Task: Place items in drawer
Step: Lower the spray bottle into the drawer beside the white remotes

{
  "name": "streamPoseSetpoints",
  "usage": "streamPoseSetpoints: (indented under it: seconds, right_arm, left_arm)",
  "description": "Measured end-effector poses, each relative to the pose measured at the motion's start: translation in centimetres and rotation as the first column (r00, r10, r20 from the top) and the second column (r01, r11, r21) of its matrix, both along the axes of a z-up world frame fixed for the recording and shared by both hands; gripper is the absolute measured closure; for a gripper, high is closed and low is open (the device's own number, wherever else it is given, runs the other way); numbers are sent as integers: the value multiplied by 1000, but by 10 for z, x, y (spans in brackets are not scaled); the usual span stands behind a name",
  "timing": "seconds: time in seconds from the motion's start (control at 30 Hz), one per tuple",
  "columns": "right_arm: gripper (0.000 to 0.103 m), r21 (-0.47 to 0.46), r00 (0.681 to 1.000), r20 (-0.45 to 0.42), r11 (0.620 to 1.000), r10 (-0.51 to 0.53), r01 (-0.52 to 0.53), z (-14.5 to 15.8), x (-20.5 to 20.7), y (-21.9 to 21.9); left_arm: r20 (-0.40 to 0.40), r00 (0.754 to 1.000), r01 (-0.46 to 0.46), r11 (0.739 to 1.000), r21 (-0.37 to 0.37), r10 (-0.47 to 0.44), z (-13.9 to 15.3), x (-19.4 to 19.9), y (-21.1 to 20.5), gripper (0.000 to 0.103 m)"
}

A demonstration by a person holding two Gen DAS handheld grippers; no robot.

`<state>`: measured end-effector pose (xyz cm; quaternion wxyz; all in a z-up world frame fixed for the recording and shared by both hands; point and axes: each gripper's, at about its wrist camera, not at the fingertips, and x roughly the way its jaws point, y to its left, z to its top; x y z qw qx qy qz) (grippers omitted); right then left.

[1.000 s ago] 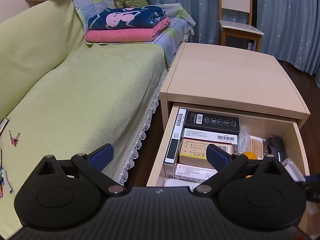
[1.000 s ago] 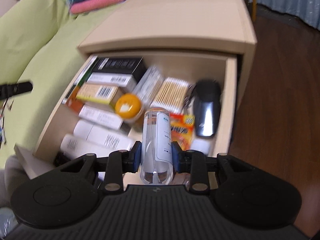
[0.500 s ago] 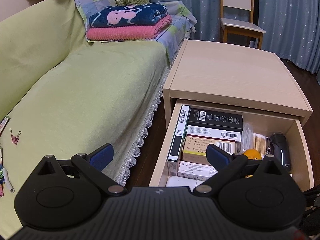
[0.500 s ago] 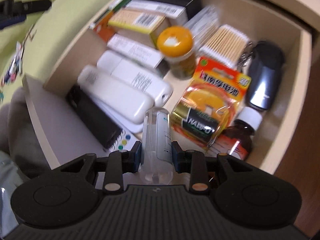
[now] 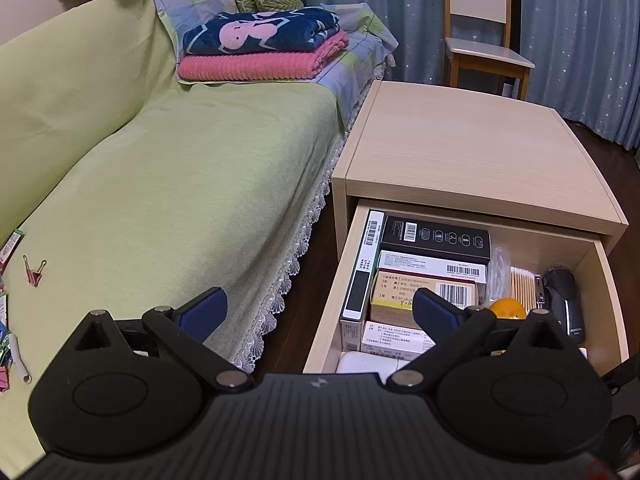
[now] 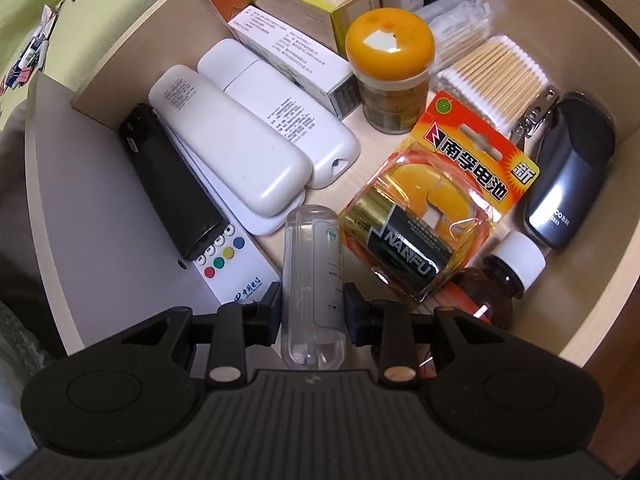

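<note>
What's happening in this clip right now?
A person with a gripper in each hand is filling an open drawer beside a sofa. The right gripper is shut on a clear bottle, held low over the drawer above the gap between the remotes and the battery pack; it is not yet released. The left gripper is open and empty, off to the drawer's left. The drawer is already crowded with boxes, cotton swabs and a shaver.

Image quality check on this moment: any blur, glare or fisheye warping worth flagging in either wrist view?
Left wrist view: sharp, dim warm indoor light, dark corner vignette, nightstand edges bowed. Right wrist view: sharp at centre, drawer walls curved strongly by the fisheye, glare on the battery pack blister and the clear bottle held in the right gripper.
</note>
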<state>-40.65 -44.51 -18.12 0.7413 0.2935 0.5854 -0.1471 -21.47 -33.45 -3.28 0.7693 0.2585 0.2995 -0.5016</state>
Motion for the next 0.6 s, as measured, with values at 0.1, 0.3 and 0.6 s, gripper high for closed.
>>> streamPoseSetpoints:
  seconds: [0.1, 0.3, 0.6]
  right_arm:
    - [74, 3, 1000, -12, 1000, 19, -19, -1, 1, -1]
    - [73, -27, 997, -37, 998, 63, -64, 4, 5, -1]
    - [73, -53, 999, -28, 998, 42, -43, 10, 3, 5]
  left_arm:
    - [0, 1000, 6, 1000, 4, -6, 0, -1, -2, 3]
    - [3, 1000, 8, 1000, 3, -8, 0, -2, 2, 3]
    - [-9, 1000, 21, 1000, 14, -21, -4, 0, 4, 3]
